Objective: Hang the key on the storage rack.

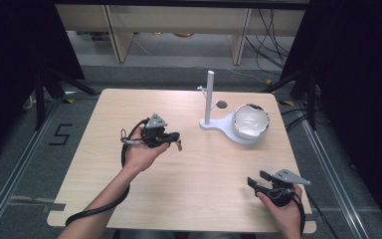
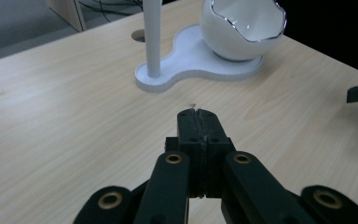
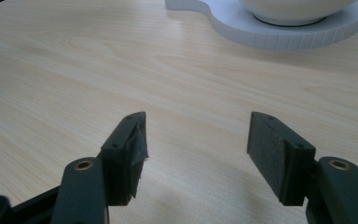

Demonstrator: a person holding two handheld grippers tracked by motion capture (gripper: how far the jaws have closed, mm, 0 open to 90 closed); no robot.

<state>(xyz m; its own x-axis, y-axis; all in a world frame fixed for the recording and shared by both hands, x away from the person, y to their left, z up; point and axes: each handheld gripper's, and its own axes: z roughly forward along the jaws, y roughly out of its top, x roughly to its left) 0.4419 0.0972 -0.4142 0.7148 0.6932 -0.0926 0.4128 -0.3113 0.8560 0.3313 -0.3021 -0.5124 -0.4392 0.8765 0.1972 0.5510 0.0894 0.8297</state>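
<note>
Your left gripper (image 2: 197, 113) has its jaws pressed together, and whether a thin thing is pinched at the tips you cannot tell; something small seems to dangle there in the high view. Ahead of it, a little to its right, the white stand (image 2: 193, 63) sits on the table (image 1: 189, 164), with its upright post (image 1: 209, 97) nearer you and the egg-shaped bowl (image 2: 242, 28) on the base's far lobe. Your right gripper (image 3: 196, 140) rests low near the table's near edge, jaws wide with nothing between them, the stand's base well ahead of it.

Risks from here, as I judge them: swinging the left gripper forward could knock the slim post and slide the whole stand. The bowl's jagged rim could catch a jaw.

The bowl looks empty from above, though its bottom is partly shadowed
</note>
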